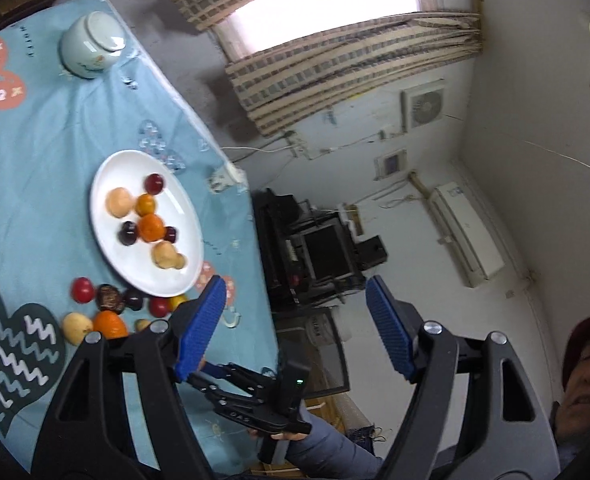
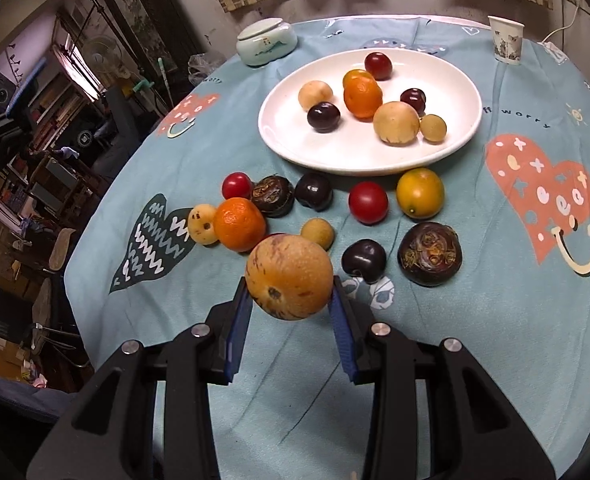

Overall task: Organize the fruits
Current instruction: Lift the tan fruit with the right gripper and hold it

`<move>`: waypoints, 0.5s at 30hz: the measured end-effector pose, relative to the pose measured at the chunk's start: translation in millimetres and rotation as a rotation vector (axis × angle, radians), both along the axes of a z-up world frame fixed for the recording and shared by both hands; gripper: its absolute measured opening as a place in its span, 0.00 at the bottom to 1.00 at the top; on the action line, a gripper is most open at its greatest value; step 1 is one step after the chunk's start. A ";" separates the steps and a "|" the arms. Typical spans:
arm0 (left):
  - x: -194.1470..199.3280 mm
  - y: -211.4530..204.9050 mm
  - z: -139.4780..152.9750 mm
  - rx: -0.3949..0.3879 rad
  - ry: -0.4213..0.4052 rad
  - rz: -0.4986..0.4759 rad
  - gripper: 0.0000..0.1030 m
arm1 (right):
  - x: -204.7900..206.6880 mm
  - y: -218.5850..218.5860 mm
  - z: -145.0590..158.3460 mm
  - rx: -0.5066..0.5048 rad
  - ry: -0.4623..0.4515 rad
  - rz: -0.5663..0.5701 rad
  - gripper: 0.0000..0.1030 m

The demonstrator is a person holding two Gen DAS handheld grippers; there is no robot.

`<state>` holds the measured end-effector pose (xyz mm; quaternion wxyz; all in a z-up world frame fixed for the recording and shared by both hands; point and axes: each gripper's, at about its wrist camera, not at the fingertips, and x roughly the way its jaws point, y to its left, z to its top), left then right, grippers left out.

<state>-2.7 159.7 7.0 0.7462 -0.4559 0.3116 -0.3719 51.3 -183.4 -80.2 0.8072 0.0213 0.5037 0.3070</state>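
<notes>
My right gripper (image 2: 291,292) is shut on a large tan-orange round fruit (image 2: 289,277) and holds it above the blue tablecloth, in front of the loose fruits. A white plate (image 2: 447,136) beyond holds several fruits, among them an orange (image 2: 362,96). Loose fruits lie before the plate: an orange (image 2: 239,224), a red tomato (image 2: 368,202), a yellow citrus (image 2: 419,193), dark plums and brown water chestnuts (image 2: 429,253). My left gripper (image 1: 295,320) is open and empty, raised off the table's edge, tilted; its view shows the plate (image 1: 183,208) and the right gripper (image 1: 255,400).
A pale lidded ceramic jar (image 2: 267,42) stands behind the plate at the left, also in the left wrist view (image 1: 93,46). A paper cup (image 2: 505,40) stands at the far right. The table edge (image 1: 255,240) drops to the floor. A person's face (image 1: 587,380) is close by.
</notes>
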 end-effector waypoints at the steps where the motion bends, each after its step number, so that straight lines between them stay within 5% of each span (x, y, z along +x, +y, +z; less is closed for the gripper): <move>1: -3.2 -1.1 5.2 -0.021 -0.032 -0.021 0.72 | -1.2 0.2 1.6 0.004 -0.003 0.002 0.38; 9: -39.3 -12.0 64.0 -0.139 -0.351 -0.135 0.78 | -8.2 3.2 24.7 0.036 -0.068 0.014 0.38; 15: -44.7 -24.4 73.0 -0.111 -0.387 -0.165 0.81 | -8.0 2.7 27.5 0.049 -0.071 0.010 0.38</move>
